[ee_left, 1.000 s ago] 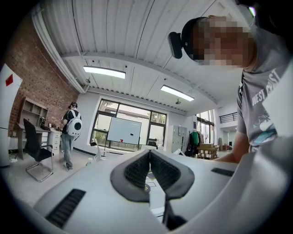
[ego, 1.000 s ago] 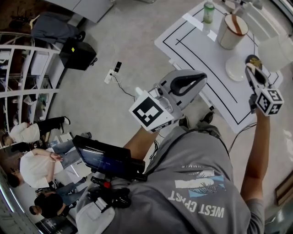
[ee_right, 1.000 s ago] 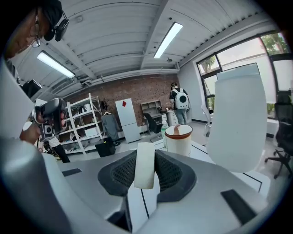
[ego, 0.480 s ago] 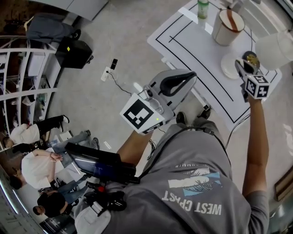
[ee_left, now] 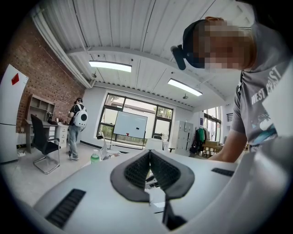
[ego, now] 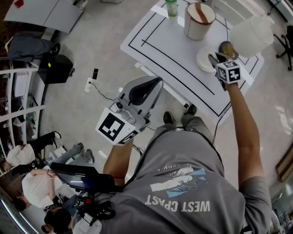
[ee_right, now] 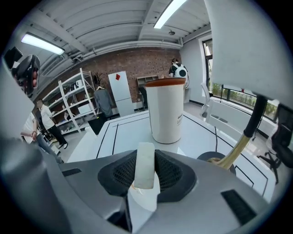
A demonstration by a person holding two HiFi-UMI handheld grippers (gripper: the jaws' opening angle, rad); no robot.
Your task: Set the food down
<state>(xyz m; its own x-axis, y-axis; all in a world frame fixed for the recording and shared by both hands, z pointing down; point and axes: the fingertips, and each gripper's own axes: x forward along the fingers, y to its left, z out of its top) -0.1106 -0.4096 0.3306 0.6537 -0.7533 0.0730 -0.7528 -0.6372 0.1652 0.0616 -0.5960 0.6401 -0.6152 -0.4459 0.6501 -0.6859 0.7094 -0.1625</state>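
Observation:
My right gripper (ego: 216, 56) hangs over the right part of the white table (ego: 165, 45), just beside a small white plate (ego: 204, 59). In the right gripper view its jaws (ee_right: 145, 161) are shut on the food (ee_right: 145, 165), a pale flat slab that stands upright between the dark pads. White shows below the jaws there, probably the plate. My left gripper (ego: 157, 82) is held low over the floor, short of the table's near edge. It is shut with nothing in it; its pads (ee_left: 137, 170) meet in the left gripper view.
A tall white canister (ego: 199, 20) (ee_right: 167, 109) stands behind the plate, and a green bottle (ego: 171, 7) stands at the table's far edge. A lamp with a white shade (ego: 252, 34), brass stem (ee_right: 238, 146) and dark base (ee_right: 215, 157) stands right of the gripper. People are at the lower left (ego: 32, 183).
The head view has swung, so the table sits more to the centre top. My right gripper keeps the food and stays by the plate. My left gripper hangs further left and lower.

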